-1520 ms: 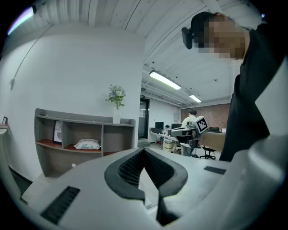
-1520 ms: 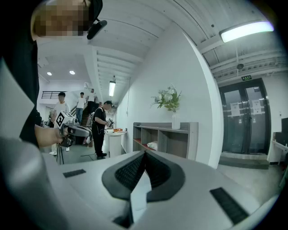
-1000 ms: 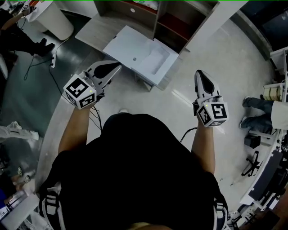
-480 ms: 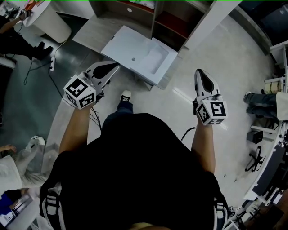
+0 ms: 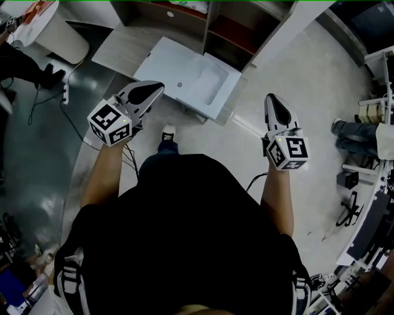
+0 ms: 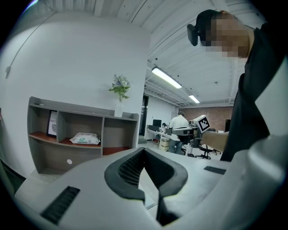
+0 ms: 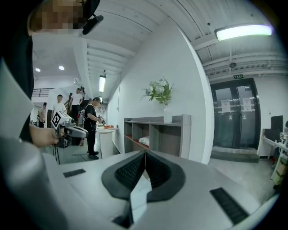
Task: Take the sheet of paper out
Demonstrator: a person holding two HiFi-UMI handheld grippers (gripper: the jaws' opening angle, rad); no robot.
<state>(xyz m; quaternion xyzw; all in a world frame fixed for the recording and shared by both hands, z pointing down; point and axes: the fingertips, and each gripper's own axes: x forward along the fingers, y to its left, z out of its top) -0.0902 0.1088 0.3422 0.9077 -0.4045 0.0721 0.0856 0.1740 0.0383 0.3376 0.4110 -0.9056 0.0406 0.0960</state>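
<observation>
What may be the sheet of paper (image 5: 207,83), too small to be sure, is a pale flat oblong on the smooth white counter (image 5: 166,61). Its long axis runs from the counter's near edge toward the grey shelf unit (image 5: 184,18). The left gripper (image 5: 159,87) and right gripper (image 5: 271,97) hover nearer the person, ribbed black pads pressed together, empty.
</observation>
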